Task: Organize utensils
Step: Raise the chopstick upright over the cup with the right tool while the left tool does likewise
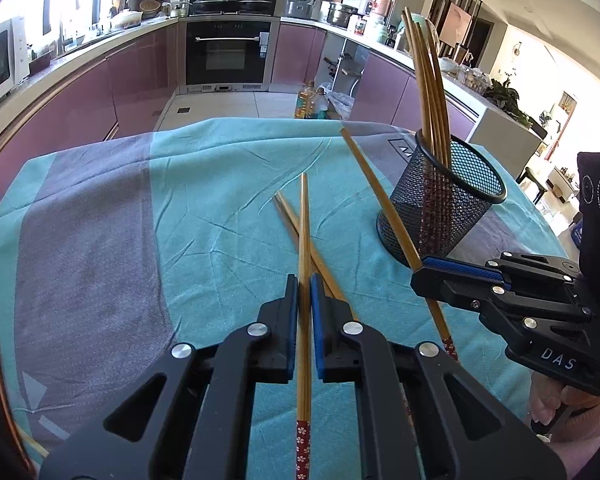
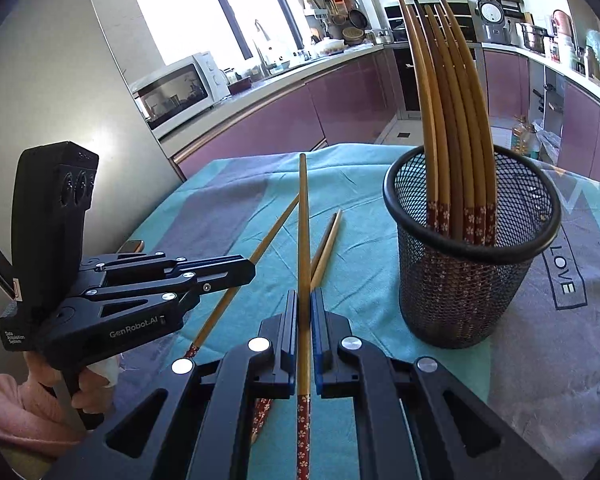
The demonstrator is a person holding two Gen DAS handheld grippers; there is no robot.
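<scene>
Left gripper (image 1: 304, 284) clamped on chopstick (image 1: 304, 240), right gripper (image 2: 304, 300) clamped on another chopstick (image 2: 303, 220), mesh holder (image 2: 472, 240) near.

Teal-and-grey tablecloth (image 1: 220, 208), black mesh holder (image 2: 464, 280), red-flowered bamboo chopsticks (image 2: 452, 120)

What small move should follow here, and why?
Probably carry the right claw over the mesh cup and drop its chopstick in: both claws are shut on one chopstick each, the cup stands nearer the right, and two still lie on the cloth.

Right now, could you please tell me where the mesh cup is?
The mesh cup stands upright on the teal tablecloth, right of centre in both wrist views, with the loose chopsticks lying to its left.
</scene>
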